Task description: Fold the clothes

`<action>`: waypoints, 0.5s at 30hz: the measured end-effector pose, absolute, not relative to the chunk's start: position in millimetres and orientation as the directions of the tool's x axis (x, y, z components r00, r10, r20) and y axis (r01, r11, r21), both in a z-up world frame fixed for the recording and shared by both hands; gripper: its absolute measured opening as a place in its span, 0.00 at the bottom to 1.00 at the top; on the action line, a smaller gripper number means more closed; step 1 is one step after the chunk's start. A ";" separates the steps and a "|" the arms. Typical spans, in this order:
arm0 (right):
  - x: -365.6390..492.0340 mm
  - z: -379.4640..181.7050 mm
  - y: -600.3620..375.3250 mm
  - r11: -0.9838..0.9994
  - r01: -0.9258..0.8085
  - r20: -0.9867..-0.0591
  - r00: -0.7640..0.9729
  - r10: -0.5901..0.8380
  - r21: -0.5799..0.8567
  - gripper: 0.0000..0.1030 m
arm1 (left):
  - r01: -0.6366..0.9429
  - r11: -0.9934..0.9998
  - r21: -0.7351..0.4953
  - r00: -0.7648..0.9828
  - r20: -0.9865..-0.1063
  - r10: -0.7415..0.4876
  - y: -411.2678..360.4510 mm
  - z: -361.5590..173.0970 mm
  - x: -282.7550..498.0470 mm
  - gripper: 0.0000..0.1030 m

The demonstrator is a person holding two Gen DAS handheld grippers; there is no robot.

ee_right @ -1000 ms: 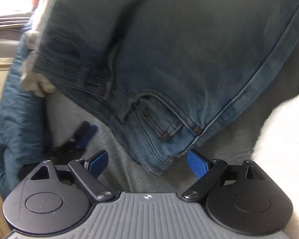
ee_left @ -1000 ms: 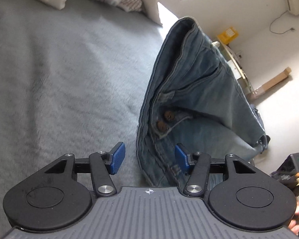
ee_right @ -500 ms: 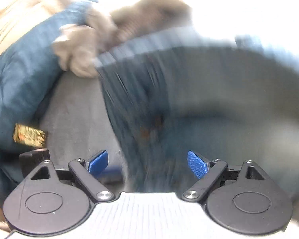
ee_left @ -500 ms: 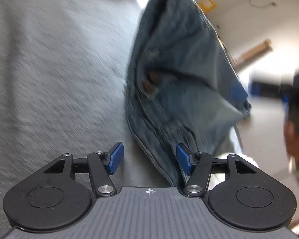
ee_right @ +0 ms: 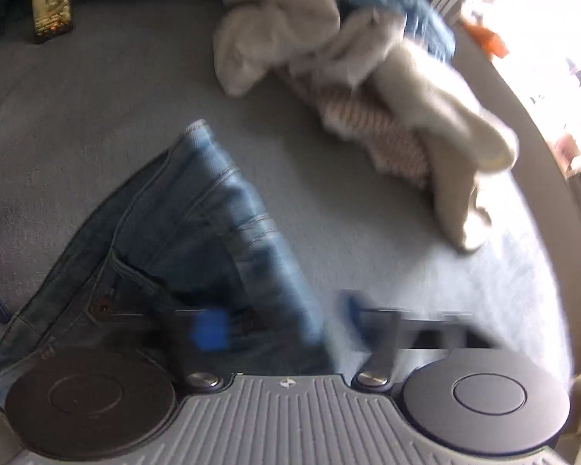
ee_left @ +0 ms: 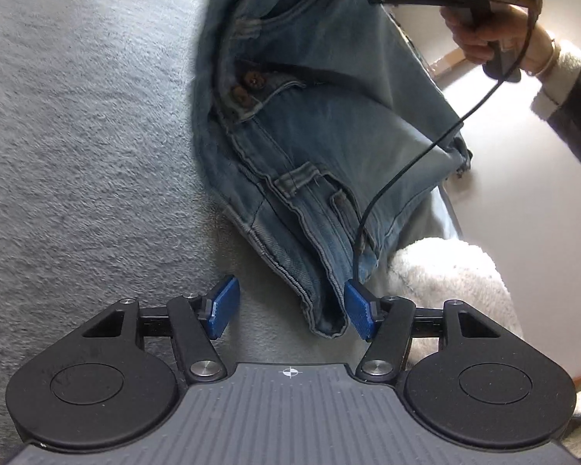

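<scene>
Closing now, your right hand-held gripper point(ee_right: 279, 327) has swung onto faded blue denim jeans point(ee_left: 313, 124), waistband between jaws; left hand-held gripper point(ee_left: 290, 308) released around corner. Lift-and-fold next, likely.

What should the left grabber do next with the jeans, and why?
Probably close the left gripper on the jeans. Their waistband corner hangs between its open pads, untouched, while the right gripper is closing with denim between its jaws. Two grips would let the jeans be spread flat.

A home bedroom: grey fleece bedspread point(ee_left: 77, 135), heaped laundry point(ee_right: 368, 89), and jeans point(ee_left: 321, 124) on it.
</scene>
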State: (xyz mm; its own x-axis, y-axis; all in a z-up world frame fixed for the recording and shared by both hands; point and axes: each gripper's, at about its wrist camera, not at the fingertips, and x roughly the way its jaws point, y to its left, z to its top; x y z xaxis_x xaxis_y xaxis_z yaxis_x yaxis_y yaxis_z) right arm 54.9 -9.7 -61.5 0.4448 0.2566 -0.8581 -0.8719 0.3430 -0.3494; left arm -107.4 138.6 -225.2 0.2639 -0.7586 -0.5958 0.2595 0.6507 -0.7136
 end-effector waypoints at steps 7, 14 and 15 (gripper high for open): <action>22.2 -40.0 -50.4 0.461 -0.811 -0.772 0.536 0.341 -0.360 0.17 | 0.284 0.630 -0.723 0.258 -0.575 -0.776 125.5 -223.4 -106.9 0.58; -2.3 -12.5 -105.4 0.604 -0.719 -0.688 0.631 0.358 -0.345 0.13 | 0.237 0.647 -0.725 0.264 -0.593 -0.761 105.2 -226.3 -94.6 0.48; -4.6 -9.1 -111.8 0.620 -0.707 -0.679 0.641 0.359 -0.339 0.13 | 0.215 0.638 -0.739 0.274 -0.582 -0.766 108.5 -226.3 -93.6 0.47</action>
State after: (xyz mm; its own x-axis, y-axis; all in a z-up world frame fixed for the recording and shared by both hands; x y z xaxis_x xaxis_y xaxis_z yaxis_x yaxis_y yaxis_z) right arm -4.6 -111.8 -9.1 0.6407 0.3592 -0.6786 -0.7071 0.6203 -0.3394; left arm -93.6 108.5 -226.3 0.2743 -0.7658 -0.5816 0.2146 0.6383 -0.7393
